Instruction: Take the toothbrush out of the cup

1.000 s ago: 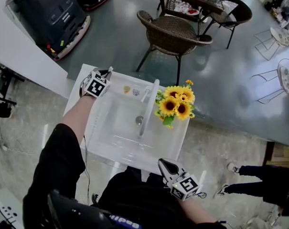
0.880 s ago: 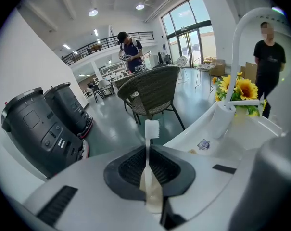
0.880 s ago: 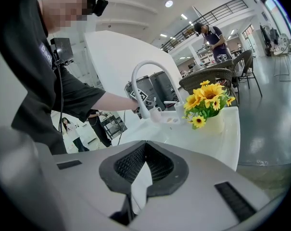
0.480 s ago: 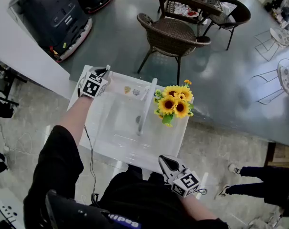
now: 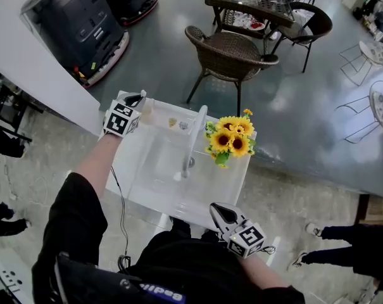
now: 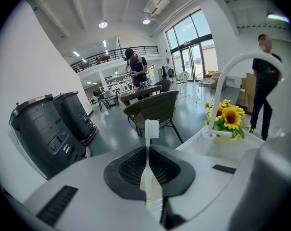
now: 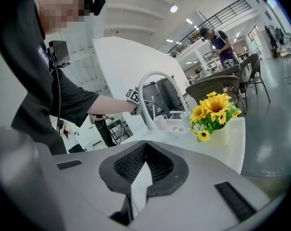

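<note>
head view, left to right.
- two dark machines [image 5: 74,21] stand on the floor at far left, beyond a white wall.
- left tool [image 5: 136,98] is held over the far left corner of the white bench [image 5: 238,185], pointing away from the person and tilted down.
- left tool view: the jaws are nearly together and clamp a white toothbrush [image 6: 151,129] by its handle. the bristle head stands upright above the pads. the handle's lower end is hidden behind the tool body, so whether it has cleared the cup cannot be told.
- cup [image 7: 160,123], white, stands on the bench's far rim just beside the tap's foot. it shows best in the right tool view, with the person's outstretched left arm above it.
- curved white tap [image 5: 192,138] arches over the basin at the bench's middle.
- sunflowers [image 5: 230,138] in a pale vase stand on the right rim, beside the tap.
- right tool [image 5: 221,213] is held at the near edge of the bench, well apart from the cup. its jaws are drawn together with nothing between them.
- wicker chair [image 5: 226,49] stands on the grey floor behind the bench.
</note>
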`<state>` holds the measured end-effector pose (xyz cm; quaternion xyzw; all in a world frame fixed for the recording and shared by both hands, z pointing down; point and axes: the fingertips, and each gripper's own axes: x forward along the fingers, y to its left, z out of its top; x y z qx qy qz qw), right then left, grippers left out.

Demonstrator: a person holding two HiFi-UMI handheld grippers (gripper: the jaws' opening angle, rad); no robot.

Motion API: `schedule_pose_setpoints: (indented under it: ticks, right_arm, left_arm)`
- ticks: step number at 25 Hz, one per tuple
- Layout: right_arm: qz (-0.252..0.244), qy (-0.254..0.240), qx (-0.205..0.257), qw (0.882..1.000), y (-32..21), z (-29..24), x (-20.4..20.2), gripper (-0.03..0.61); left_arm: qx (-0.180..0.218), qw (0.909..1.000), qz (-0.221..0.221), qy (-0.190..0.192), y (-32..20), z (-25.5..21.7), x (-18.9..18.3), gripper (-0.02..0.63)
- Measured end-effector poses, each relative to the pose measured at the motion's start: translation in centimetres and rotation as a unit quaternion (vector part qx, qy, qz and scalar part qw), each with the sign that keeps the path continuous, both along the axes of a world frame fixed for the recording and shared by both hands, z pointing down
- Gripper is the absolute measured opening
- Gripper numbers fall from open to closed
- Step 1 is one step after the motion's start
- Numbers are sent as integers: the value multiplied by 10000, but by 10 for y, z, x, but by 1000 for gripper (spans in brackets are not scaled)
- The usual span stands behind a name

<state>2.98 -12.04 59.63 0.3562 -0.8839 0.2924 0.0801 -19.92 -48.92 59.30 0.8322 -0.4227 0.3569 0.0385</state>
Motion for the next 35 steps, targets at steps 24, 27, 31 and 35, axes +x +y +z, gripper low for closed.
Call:
schedule_pose_setpoints:
  ticks: [24,27,31,35]
  right_arm:
    - [-534,-175,436,9975,4,-35,7,9]
    - [-653,-185,495,9965,7,-36,8,9]
    - [-756,-197,572,9953,10,-40,7,10]
    - [-823,-217,646,9943,9,-43,7,9]
  left_arm:
    - [78,9974,-19,711,136,-63,22,20]
    - [101,9962,-48,863,157,-70,29,20]
    - [120,9938,-65,1101,185,-78,40,20]
    - [92,9907,-151,1348,211,-84,47,20]
